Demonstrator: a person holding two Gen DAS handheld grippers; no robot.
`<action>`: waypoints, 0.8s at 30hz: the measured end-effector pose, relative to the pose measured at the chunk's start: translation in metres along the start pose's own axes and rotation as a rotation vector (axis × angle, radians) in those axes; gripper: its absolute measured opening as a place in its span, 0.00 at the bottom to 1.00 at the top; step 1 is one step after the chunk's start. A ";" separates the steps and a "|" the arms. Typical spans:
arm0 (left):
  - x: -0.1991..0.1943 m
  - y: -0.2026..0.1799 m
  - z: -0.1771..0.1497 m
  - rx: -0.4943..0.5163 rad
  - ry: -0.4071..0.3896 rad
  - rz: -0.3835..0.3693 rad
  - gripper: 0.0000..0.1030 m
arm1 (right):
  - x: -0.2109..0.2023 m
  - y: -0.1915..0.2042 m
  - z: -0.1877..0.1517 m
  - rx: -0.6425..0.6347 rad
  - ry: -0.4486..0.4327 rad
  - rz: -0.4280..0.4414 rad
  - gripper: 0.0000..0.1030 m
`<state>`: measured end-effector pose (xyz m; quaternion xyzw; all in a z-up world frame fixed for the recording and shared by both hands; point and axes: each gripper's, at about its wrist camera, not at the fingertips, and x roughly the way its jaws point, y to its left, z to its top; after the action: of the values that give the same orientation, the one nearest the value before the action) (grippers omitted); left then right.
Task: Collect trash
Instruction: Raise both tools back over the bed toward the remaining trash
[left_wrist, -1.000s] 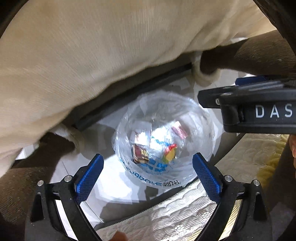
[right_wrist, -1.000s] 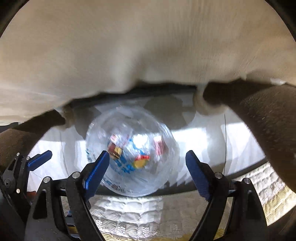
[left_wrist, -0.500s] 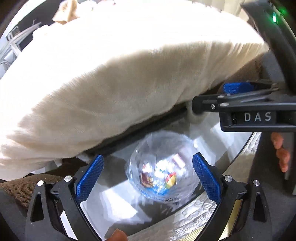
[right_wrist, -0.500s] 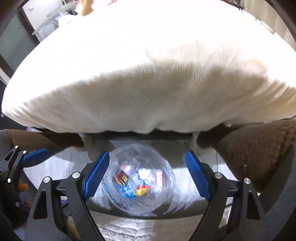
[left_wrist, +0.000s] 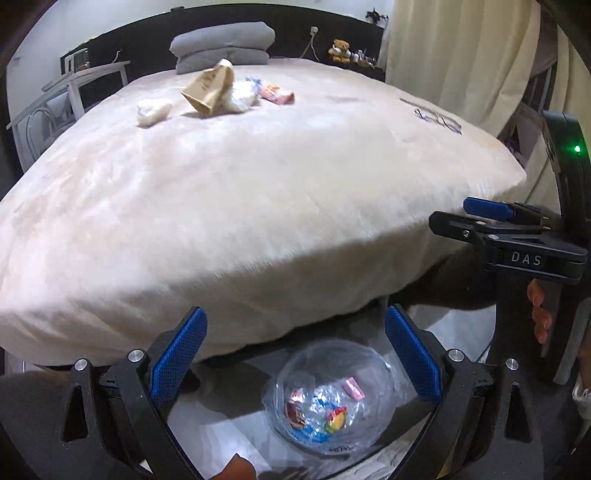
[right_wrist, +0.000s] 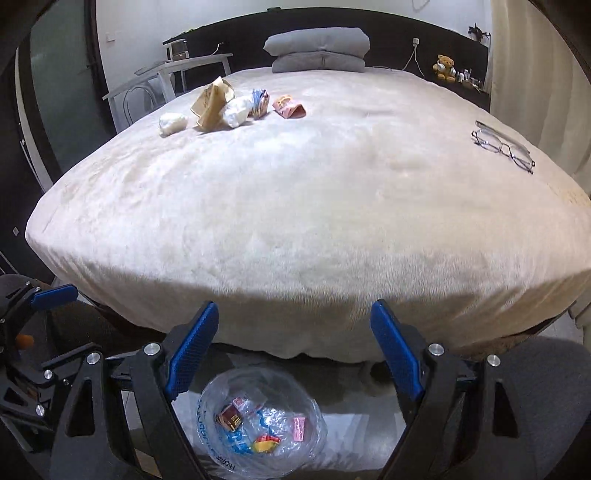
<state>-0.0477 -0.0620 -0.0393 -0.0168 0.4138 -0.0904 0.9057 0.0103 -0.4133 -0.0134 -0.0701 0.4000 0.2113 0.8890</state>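
Both jaws gaped wide and empty! The left hand-held gripper (left_wrist: 293, 356) and right hand-held gripper (right_wrist: 291, 349) hung over the clear trash bag (right_wrist: 260, 424) on the floor at the bed's foot, wrappers inside. Up on the bed (right_wrist: 314, 206), far side: a brown paper bag (right_wrist: 212, 103), crumpled tissues (right_wrist: 173, 122), a pink wrapper (right_wrist: 289, 107). Glasses (right_wrist: 502, 146) lay well apart, right.

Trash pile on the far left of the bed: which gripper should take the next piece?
Left, probably. Both the left gripper and the right gripper are open and empty. The trash pile lies toward the left side of the bed, and the glasses lie on the right.
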 end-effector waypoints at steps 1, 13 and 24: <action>0.000 0.005 0.005 -0.007 -0.006 -0.005 0.92 | 0.001 -0.003 0.008 -0.009 -0.006 0.002 0.81; 0.015 0.077 0.082 -0.045 -0.081 0.072 0.92 | 0.049 -0.009 0.091 -0.065 -0.033 0.005 0.81; 0.052 0.121 0.137 -0.053 -0.085 0.110 0.92 | 0.103 -0.014 0.160 -0.084 -0.031 0.051 0.81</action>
<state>0.1072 0.0418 -0.0012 -0.0222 0.3776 -0.0289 0.9253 0.1868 -0.3461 0.0167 -0.0940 0.3784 0.2515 0.8858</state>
